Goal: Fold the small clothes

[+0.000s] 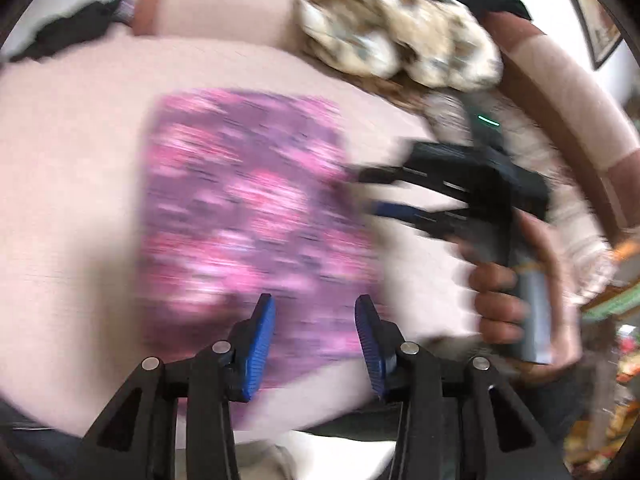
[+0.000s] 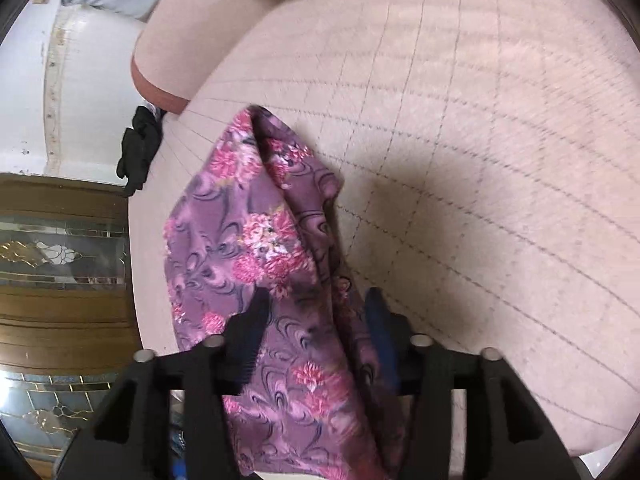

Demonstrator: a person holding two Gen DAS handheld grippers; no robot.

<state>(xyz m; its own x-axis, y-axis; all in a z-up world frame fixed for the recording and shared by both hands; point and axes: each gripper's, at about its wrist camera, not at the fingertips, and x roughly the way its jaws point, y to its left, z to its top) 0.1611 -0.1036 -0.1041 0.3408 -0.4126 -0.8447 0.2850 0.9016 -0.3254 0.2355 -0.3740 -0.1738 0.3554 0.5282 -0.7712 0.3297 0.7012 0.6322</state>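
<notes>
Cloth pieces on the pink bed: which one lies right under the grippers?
The purple cloth with pink flowers, spread mid-bed. The crumpled beige-and-brown patterned cloth sits at the far edge, and the black cloth off to the side.

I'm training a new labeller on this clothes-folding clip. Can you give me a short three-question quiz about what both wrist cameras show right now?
1. True or false: the left gripper is clamped shut on the purple floral cloth.
2. Multiple choice: in the right wrist view, where is the cloth relative to the right gripper? A) far off on the pink bed cover B) draped between its fingers C) not visible.
3. Short answer: what dark item lies at the cover's left edge in the right wrist view?

Key
1. False: its jaws stand apart above the cloth.
2. B.
3. A black garment, bunched up.
</notes>
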